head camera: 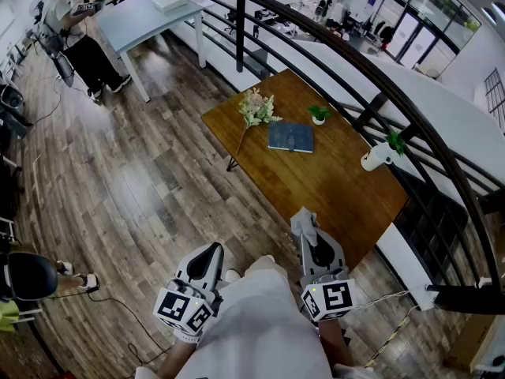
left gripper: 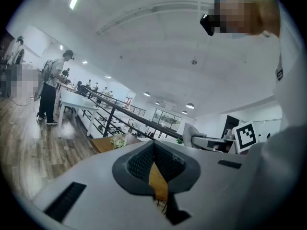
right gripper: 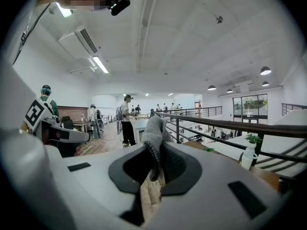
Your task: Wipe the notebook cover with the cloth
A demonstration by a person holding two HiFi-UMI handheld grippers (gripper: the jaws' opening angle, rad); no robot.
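Note:
A dark blue notebook (head camera: 290, 137) lies flat on the brown wooden table (head camera: 331, 188), well ahead of both grippers. My right gripper (head camera: 304, 221) is held over the table's near corner and is shut on a grey cloth (head camera: 301, 219). In the right gripper view the cloth (right gripper: 154, 128) sticks up from between the jaws. My left gripper (head camera: 215, 248) hangs over the wooden floor, left of the table. Its jaws are shut with nothing between them (left gripper: 153, 143).
On the table stand a bunch of pale flowers (head camera: 256, 109), a small potted plant (head camera: 318, 114) and a white vase (head camera: 377, 158). A black railing (head camera: 379, 77) runs behind the table. A person (head camera: 75, 38) stands by a white table (head camera: 150, 14) at the far left.

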